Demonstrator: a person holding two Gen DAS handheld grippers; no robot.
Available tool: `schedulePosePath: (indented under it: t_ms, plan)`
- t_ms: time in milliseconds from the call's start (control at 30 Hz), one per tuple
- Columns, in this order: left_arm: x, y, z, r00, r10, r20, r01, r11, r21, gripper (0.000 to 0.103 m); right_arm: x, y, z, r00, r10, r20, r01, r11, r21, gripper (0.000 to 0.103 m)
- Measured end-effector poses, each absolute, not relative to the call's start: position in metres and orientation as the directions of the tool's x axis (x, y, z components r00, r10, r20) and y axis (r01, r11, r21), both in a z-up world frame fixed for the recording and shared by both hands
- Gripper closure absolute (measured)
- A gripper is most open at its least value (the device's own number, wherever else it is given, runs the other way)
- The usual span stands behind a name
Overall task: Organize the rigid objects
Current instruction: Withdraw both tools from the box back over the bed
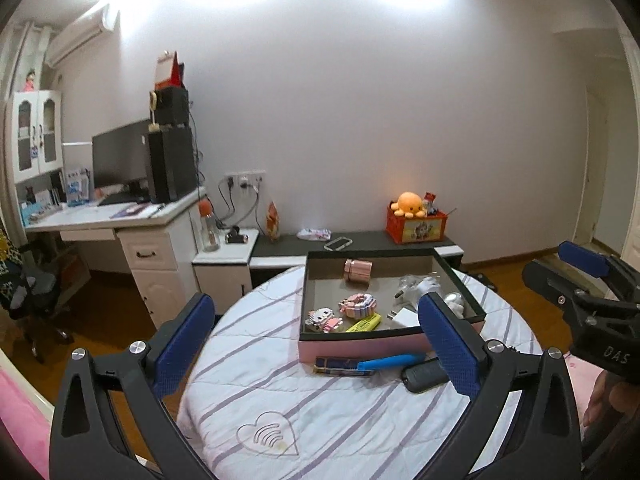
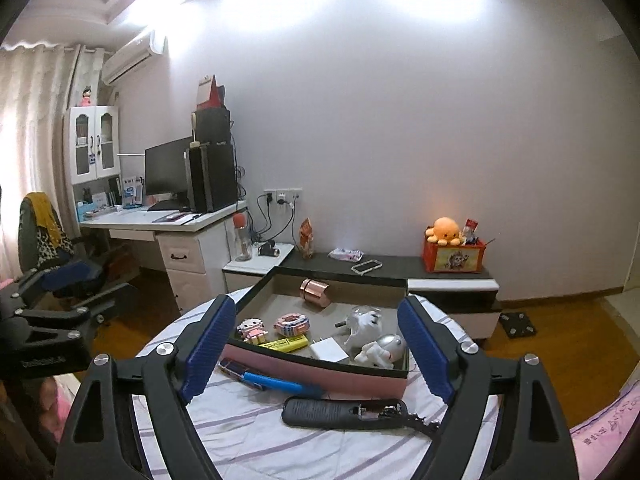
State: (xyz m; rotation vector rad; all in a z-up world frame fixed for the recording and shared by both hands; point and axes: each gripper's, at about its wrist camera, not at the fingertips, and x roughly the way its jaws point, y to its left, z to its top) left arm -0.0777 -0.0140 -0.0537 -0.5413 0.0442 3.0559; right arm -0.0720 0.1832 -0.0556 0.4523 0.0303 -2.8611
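Hovering both grippers over the round table (image 2: 248, 440), nothing grasped: left gripper (image 1: 320, 340) spread wide and empty, right gripper (image 2: 316, 352) the same.

We judge the task partly done. The pink box (image 2: 320, 372) already holds a copper tin (image 2: 315, 293) at the far side, two brick toys (image 2: 253, 330) near-left, a yellow marker (image 2: 289, 345), a white charger (image 2: 330, 349) and two white figures (image 2: 380, 350) to the right.

Left outside, on the cloth just near of the box's front wall: a blue pen (image 2: 280, 385), a dark blue case (image 1: 340, 365) at its left end, and a black remote (image 2: 344, 413) nearest us. Those three we'd expect to go in next.
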Motion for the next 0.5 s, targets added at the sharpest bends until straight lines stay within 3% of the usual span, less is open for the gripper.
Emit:
schedulePosePath:
  t_ms: [500]
  plan:
    - [-0.021, -0.015, -0.033, -0.973, 0.022, -0.229, -0.035, -0.998, 0.055, 0.0, -0.016, 0.171, -0.04, -0.964, -0.201, -0.175, 0.211, -0.977, -0.039, 0.017]
